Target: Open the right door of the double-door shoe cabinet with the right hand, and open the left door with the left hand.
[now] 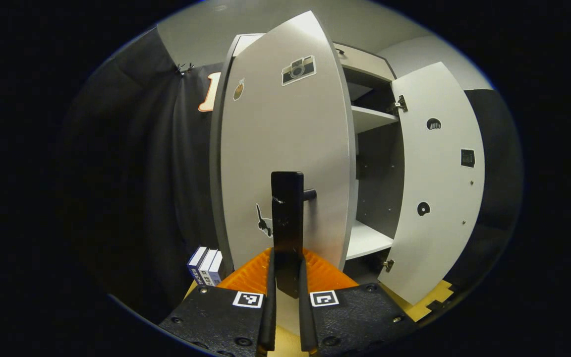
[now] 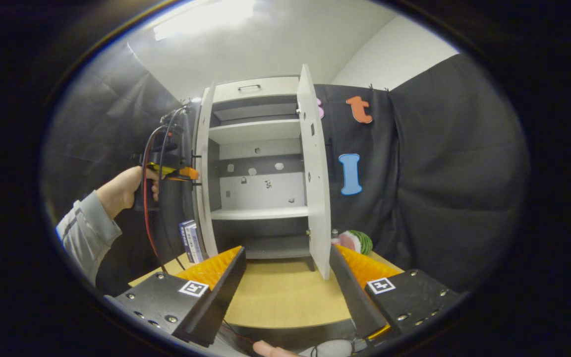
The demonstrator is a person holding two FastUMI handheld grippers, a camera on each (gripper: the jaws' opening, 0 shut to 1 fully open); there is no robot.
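Both doors of the shoe cabinet point(image 2: 256, 163) on the surface point(image 2: 275, 297) stood open. No writing was legible; stickers dotted the left door point(image 1: 285, 148). The left tongs point(image 1: 288, 302) were clamped narrowly on that door's handle point(image 1: 288, 223). The right tongs point(image 2: 285, 292) gaped wide, empty, near the right door point(image 2: 315, 173).

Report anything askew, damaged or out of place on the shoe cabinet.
Nothing stands out. Both doors hang straight on their hinges: left door with its handle in the left gripper, right door swung open, shelves level.
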